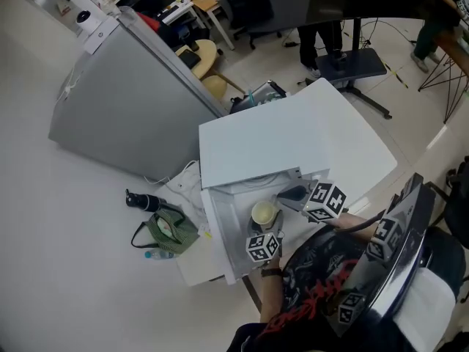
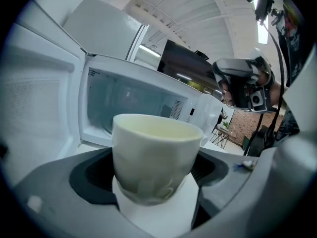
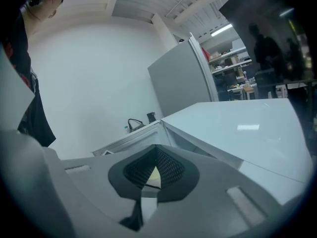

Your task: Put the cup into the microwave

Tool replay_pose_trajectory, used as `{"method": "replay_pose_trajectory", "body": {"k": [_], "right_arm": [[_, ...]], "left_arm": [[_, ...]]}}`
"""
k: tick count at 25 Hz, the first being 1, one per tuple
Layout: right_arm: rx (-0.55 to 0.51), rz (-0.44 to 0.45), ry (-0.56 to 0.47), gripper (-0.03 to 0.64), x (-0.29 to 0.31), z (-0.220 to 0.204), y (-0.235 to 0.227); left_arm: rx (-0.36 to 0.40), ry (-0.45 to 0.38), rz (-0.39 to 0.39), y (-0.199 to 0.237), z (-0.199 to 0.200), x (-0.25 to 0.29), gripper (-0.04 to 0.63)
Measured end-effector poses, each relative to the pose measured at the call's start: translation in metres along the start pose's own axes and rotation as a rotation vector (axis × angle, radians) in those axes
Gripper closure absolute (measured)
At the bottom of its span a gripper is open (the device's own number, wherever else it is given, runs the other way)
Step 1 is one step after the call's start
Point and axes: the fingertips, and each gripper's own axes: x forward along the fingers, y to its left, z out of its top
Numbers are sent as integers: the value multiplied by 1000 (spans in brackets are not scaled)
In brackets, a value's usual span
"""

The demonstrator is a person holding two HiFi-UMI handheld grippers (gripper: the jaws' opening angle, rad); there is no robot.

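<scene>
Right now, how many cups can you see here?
1. A cream cup is gripped between the jaws of the left gripper, just in front of the open microwave. More could be hidden in parts of the microwave that no view shows.

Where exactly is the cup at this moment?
In the head view the cup sits low in the centre, held between the jaws of the left gripper, just in front of the open microwave, with the right gripper at its right.
</scene>
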Motion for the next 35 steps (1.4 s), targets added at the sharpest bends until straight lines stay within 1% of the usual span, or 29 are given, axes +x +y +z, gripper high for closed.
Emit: {"method": "replay_pose_trajectory", "body": {"k": [6,9,12,16,25,29,35], "right_arm": [[-2,8,-21,617,6,4,-1],[-5,16,-37,617,15,11,1],[-7,15,-31,617,13,9,2],[-1,3,-23,617,14,4,0],[12,-33,-26,617,9,3,-11],[15,-37,-27,617,9,-1,-11],[32,-94,-21,617,-3,-6,-24]], "left_arm": [[11,-31,13,4,10,-4,149],[10,-33,29,14,12,-8,149],[10,-27,33,12,8,-7,150],[2,-34,4,11,9,-10,150],[40,-41,-38,2,21,-6,152],[59,-39,-34,4,21,-5,153],[54,-42,-28,7,26,2,155]]}}
